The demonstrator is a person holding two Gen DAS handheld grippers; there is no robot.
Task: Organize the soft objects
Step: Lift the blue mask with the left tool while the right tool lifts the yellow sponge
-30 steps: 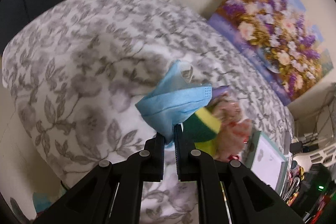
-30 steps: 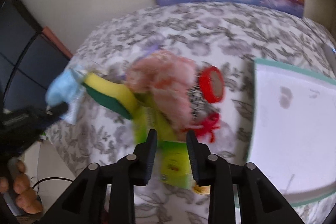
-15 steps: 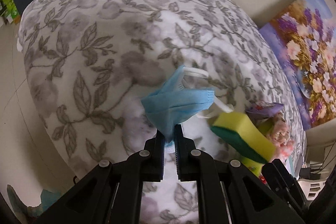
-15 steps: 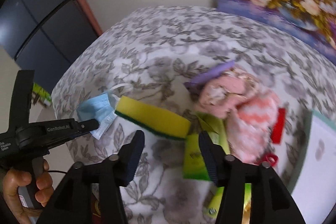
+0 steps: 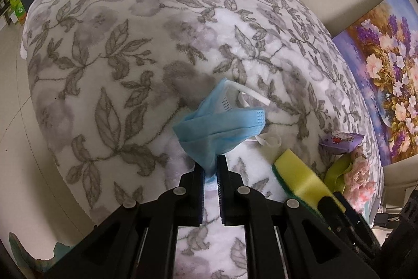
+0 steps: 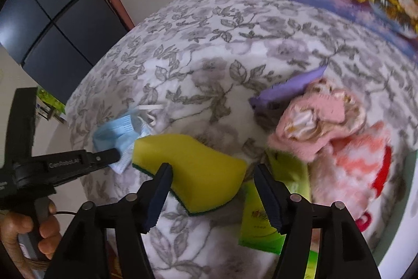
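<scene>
White lettering reading "GenRobot.AI", a little soft, runs along the side of the left gripper point(image 6: 115, 154) as the right wrist view shows it; the lime-green packet point(image 6: 257, 222) carries small red print too blurred to read. The left gripper point(image 5: 210, 170) has its two black fingers pressed nearly together, pinching the lower fold of a blue face mask point(image 5: 222, 126), which rises crumpled and bunched above the fingertips, with its white ear loops point(image 5: 248, 92) trailing out to the right over the blanket. The right gripper point(image 6: 211, 171) stands with its fingers spread wide, and the yellow sponge point(image 6: 193, 169) with its dark green scouring underside lies between them, its near edge just inside the tips; whether either finger touches it cannot be told. The sponge rests on the grey floral blanket point(image 6: 209, 49), just right of the mask. Beyond it to the right lie a purple packet point(image 6: 290, 89), a pink fluffy bundle point(image 6: 318, 122) and a pink-and-white striped fuzzy piece point(image 6: 358, 164), all close together. A flower painting point(image 5: 386, 80) leans against the wall behind the blanket.
</scene>
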